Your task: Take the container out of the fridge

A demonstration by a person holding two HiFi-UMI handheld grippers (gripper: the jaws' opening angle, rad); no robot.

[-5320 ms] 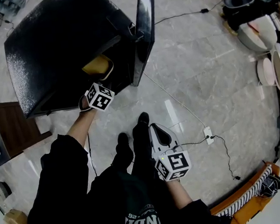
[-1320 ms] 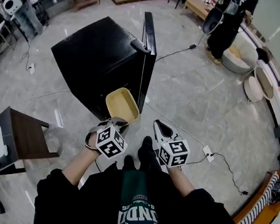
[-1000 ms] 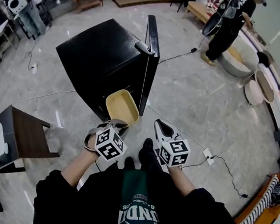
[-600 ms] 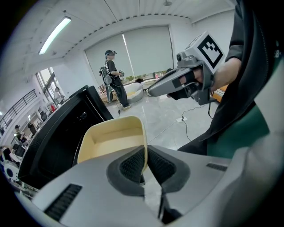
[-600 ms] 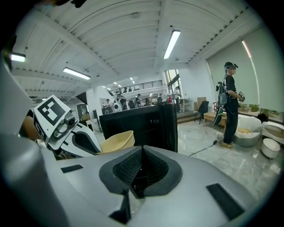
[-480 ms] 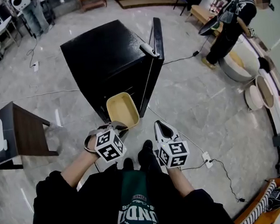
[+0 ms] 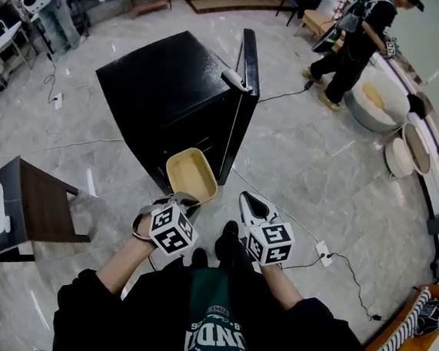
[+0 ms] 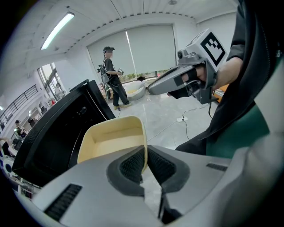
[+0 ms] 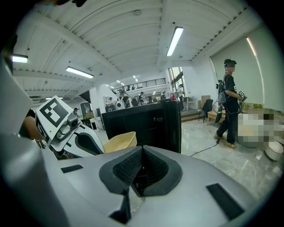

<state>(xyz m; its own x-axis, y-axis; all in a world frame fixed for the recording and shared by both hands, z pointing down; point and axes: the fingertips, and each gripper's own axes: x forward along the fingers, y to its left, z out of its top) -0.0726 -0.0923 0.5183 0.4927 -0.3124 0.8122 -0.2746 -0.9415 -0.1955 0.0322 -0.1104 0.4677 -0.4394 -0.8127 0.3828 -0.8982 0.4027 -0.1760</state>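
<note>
The left gripper (image 7: 178, 202) is clamped on the container (image 7: 191, 173). In the left gripper view, the two ribbed pads (image 8: 133, 165) press from either side on the near corner of the container's side wall, with the rim standing up between them. The container is a shallow, cream-coloured rectangular tub with rounded corners. It is open at the top and its visible interior is bare.

The container is outside the fridge (image 7: 169, 91) and held clear of the floor (image 7: 318, 161) by the left gripper alone. In the head view it lies just in front of the fridge's front face, near the front corner on the door side. The fridge is a black cabinet that stands on the floor. Its door (image 7: 249, 56) is swung open and appears edge-on.

The right gripper (image 7: 246, 200) is level with the left gripper and just beside it, apart from the container. In the right gripper view its jaws are closed together with nothing between them. It touches neither the container nor the fridge.

A dark wooden side table (image 7: 33, 204) stands on the floor to the left of the fridge. A cable and a power strip (image 7: 322, 254) lie on the floor to the right of the right gripper. A person in dark clothing (image 7: 353, 42) stands well apart, beyond the fridge door.
</note>
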